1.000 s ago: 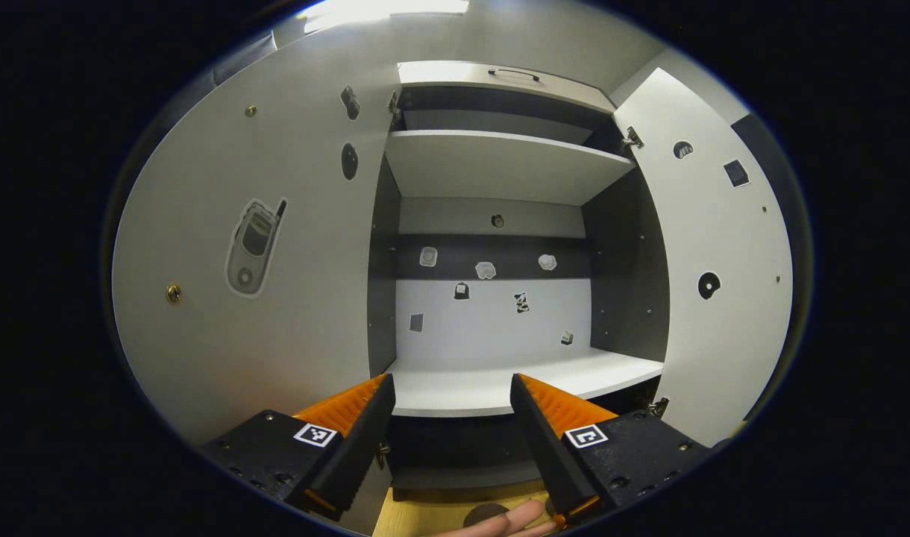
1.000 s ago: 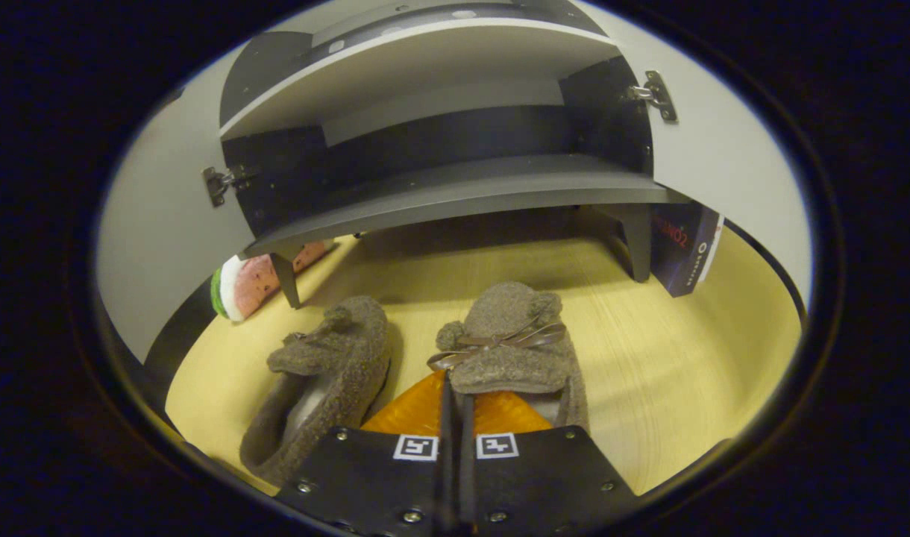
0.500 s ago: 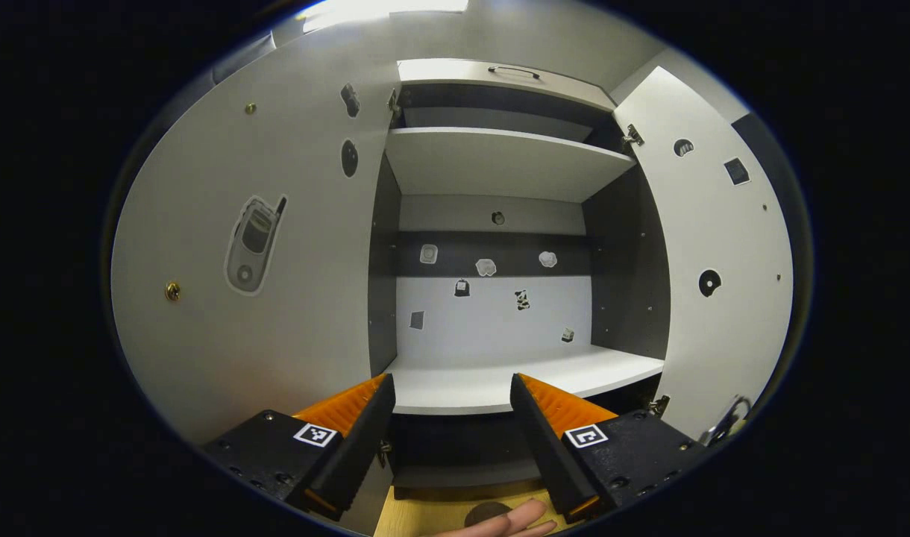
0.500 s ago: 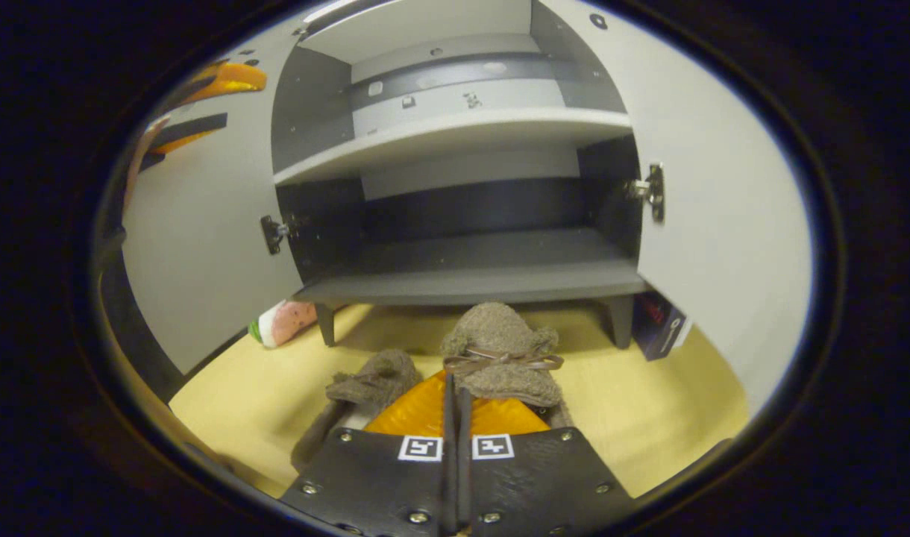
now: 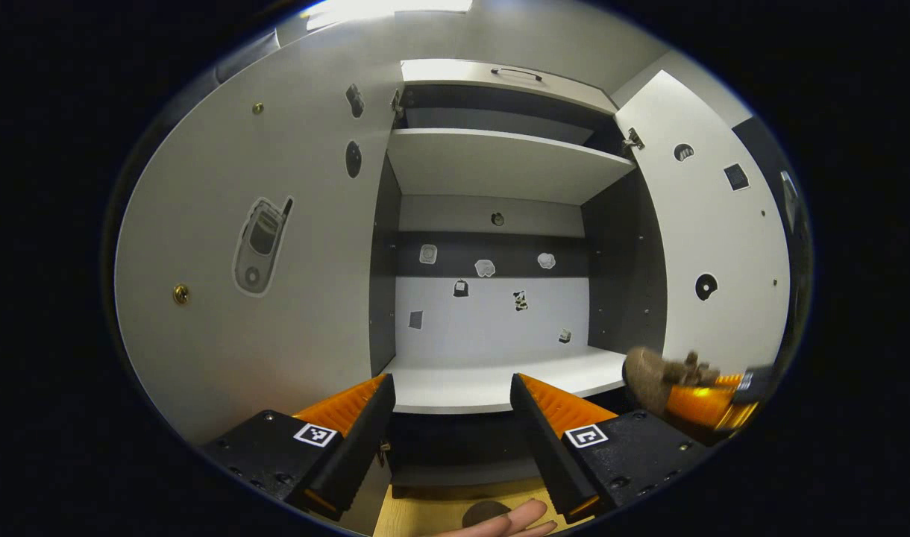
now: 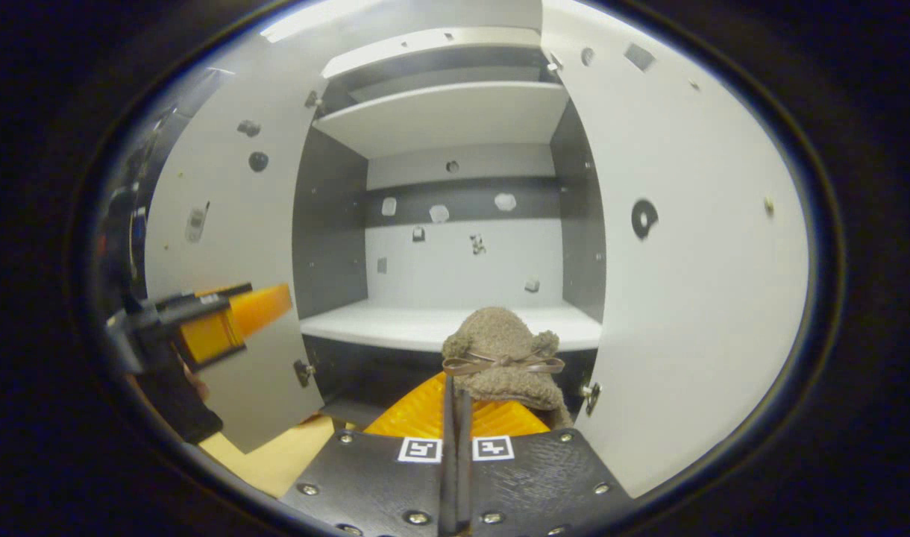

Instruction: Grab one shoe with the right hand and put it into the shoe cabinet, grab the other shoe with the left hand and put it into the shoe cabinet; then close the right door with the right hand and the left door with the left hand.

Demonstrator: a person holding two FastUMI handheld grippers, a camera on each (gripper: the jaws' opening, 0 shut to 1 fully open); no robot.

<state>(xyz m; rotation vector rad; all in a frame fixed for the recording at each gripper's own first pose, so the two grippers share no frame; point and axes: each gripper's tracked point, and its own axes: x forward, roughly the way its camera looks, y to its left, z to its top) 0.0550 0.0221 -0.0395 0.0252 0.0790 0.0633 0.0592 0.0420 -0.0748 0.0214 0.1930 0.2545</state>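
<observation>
An open shoe cabinet (image 5: 492,179), both doors swung wide, faces the left tongs (image 5: 452,418), which wait with fingers apart, holding nothing. In the right gripper view, the right tongs (image 6: 455,406) stand clamped on a fuzzy brown shoe (image 6: 503,354) level with the white shelf (image 6: 395,328); carrying it well inside before release looks wise.

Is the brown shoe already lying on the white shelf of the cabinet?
No, the right gripper holds the shoe in front of the white shelf.
</observation>
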